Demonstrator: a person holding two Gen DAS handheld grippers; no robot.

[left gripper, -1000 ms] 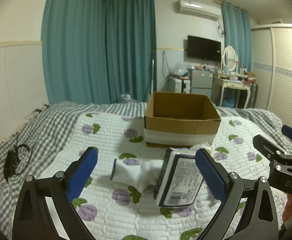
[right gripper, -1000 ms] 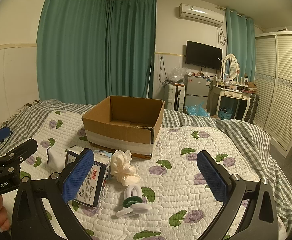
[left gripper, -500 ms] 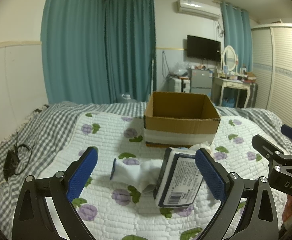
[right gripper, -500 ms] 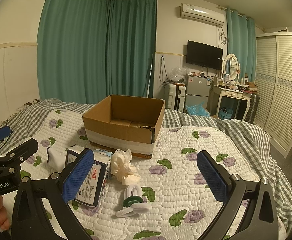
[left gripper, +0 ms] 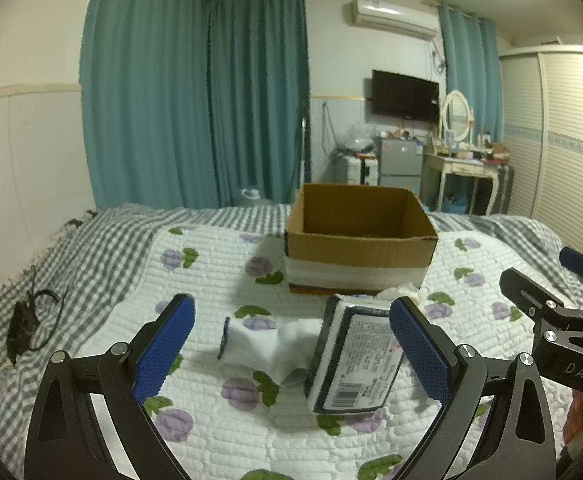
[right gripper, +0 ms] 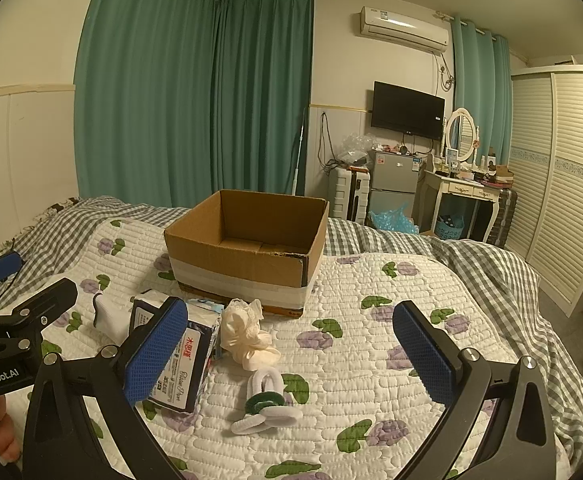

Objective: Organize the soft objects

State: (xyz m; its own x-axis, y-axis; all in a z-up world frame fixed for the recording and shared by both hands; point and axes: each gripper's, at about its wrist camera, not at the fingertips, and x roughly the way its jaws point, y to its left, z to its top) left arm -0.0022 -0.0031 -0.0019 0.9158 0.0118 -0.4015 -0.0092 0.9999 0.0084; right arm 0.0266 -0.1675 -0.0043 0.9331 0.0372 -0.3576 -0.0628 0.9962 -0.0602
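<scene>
Reading "GenRobot.AI" on left tool (right gripper: 1, 280), "DAS" on right tool (left gripper: 571, 280); both spread, holding nothing

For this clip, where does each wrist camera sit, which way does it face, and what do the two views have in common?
Left wrist: on the left gripper, low over the bed, facing the cardboard box; its own open fingers frame the white sock and tissue pack; the right gripper shows alongside.
Right wrist: on the right gripper, facing the same way; its open fingers, the left gripper and some skin show.
Shared: box, pack, sock, cream cloth.
</scene>
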